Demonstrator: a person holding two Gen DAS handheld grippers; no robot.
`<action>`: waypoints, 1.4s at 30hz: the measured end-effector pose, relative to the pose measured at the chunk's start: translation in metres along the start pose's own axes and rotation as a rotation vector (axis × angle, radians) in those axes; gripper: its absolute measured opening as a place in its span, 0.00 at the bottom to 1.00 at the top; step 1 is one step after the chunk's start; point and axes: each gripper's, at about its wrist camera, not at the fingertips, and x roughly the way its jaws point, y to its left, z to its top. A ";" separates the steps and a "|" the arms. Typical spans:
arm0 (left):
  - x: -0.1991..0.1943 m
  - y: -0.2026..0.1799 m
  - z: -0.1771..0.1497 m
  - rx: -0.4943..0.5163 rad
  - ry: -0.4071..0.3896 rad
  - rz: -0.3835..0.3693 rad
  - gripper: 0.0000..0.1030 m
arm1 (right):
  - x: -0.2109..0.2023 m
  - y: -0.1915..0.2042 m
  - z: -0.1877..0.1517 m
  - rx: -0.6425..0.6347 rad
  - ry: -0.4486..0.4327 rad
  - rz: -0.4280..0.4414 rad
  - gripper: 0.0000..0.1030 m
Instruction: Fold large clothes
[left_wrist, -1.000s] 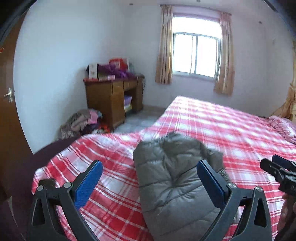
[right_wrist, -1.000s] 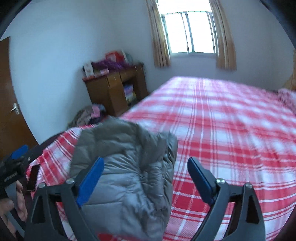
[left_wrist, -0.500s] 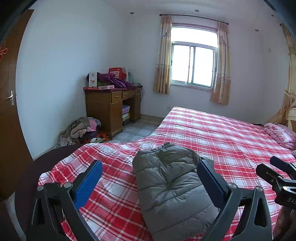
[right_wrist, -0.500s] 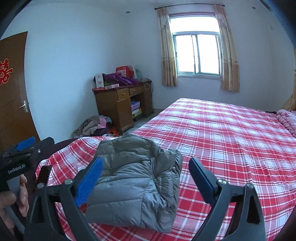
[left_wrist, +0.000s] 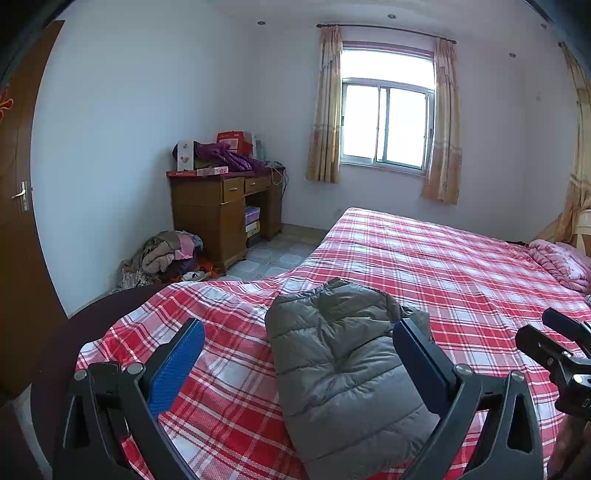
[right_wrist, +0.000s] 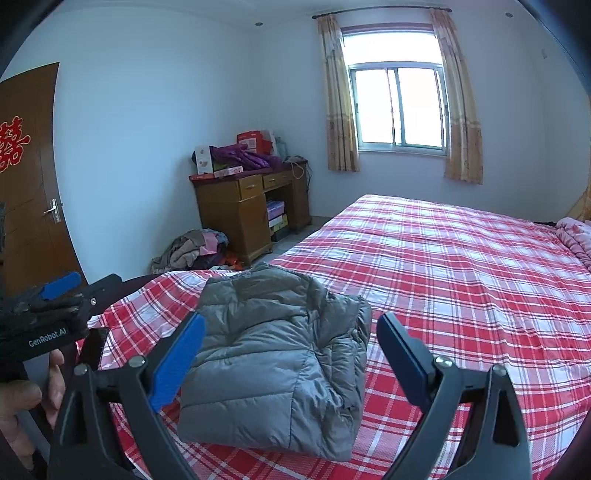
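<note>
A grey quilted puffer jacket (left_wrist: 343, 369) lies folded into a compact bundle on the near corner of the bed with the red-and-white plaid sheet (left_wrist: 443, 266). It also shows in the right wrist view (right_wrist: 273, 354). My left gripper (left_wrist: 299, 362) is open and empty, held above and just before the jacket. My right gripper (right_wrist: 291, 354) is open and empty, also above the jacket's near side. Each gripper shows at the edge of the other's view: the right one (left_wrist: 554, 343) and the left one (right_wrist: 55, 291).
A wooden desk (left_wrist: 221, 214) piled with boxes and purple clothes stands by the far wall. A heap of clothes (left_wrist: 162, 258) lies on the floor next to it. A pink blanket (left_wrist: 561, 262) lies at the bed's right end. A brown door (right_wrist: 29, 199) is at the left.
Both grippers have drawn back and up from the jacket, which now lies still and folded on the bed. The views have steadied and show more of the room.
</note>
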 end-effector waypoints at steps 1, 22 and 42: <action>0.000 0.000 0.000 -0.001 0.000 0.000 0.99 | -0.001 -0.001 0.000 0.003 -0.002 0.000 0.93; 0.001 0.001 0.000 -0.005 0.008 0.011 0.99 | -0.002 -0.001 0.001 0.006 -0.006 0.003 0.93; 0.005 0.004 -0.001 -0.019 0.020 0.031 0.99 | -0.003 0.003 0.004 0.000 -0.016 0.009 0.93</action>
